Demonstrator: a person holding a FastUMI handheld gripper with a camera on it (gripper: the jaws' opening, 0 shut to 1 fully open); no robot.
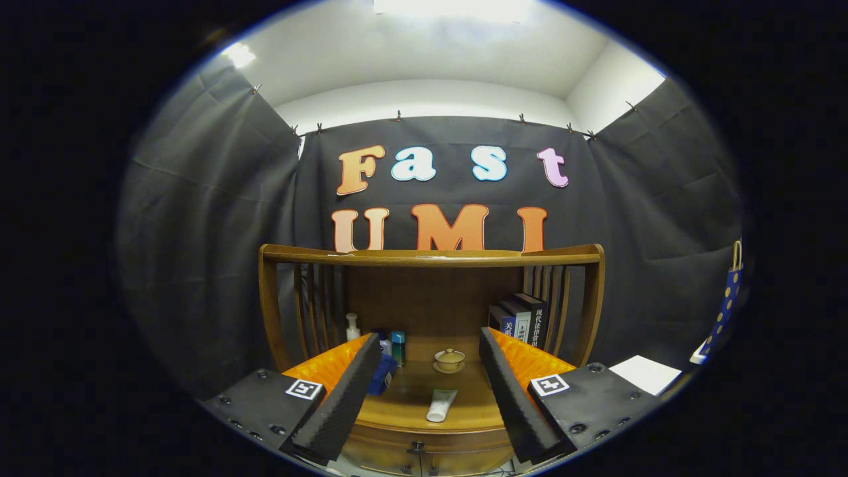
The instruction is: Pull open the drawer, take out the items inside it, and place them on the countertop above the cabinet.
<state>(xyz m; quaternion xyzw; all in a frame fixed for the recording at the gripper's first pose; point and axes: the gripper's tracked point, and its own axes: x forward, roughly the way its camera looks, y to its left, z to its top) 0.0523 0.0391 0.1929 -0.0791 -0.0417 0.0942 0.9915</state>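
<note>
Black cloth hangs behind a wooden cabinet [430, 424] with a railed shelf frame [430, 255] rising across the middle of the frame. Going left to right along the countertop [411, 397]: a white pump bottle [352, 326] stands at the left rail, then a teal bottle [398, 346] with a blue item [382, 377] partly hidden behind your left finger, a white tube [440, 405] lying near the front edge at lower centre, a small lidded cup [449, 360] behind it, and books [523, 321] standing at the right rail. Far right, a white sheet [646, 373] and a dotted blue bag [725, 305] sit off the cabinet.

Your gripper [430, 351] is held back from the cabinet, its fingers spread wide with nothing between them.

The drawer front [424, 454] shows at the bottom centre, and it looks closed, though only its top strip is visible. So you are either facing a shut drawer with its contents inside, or the tube and other small things on top came out of it and it has been pushed shut again. You cannot tell which from this view.
</note>
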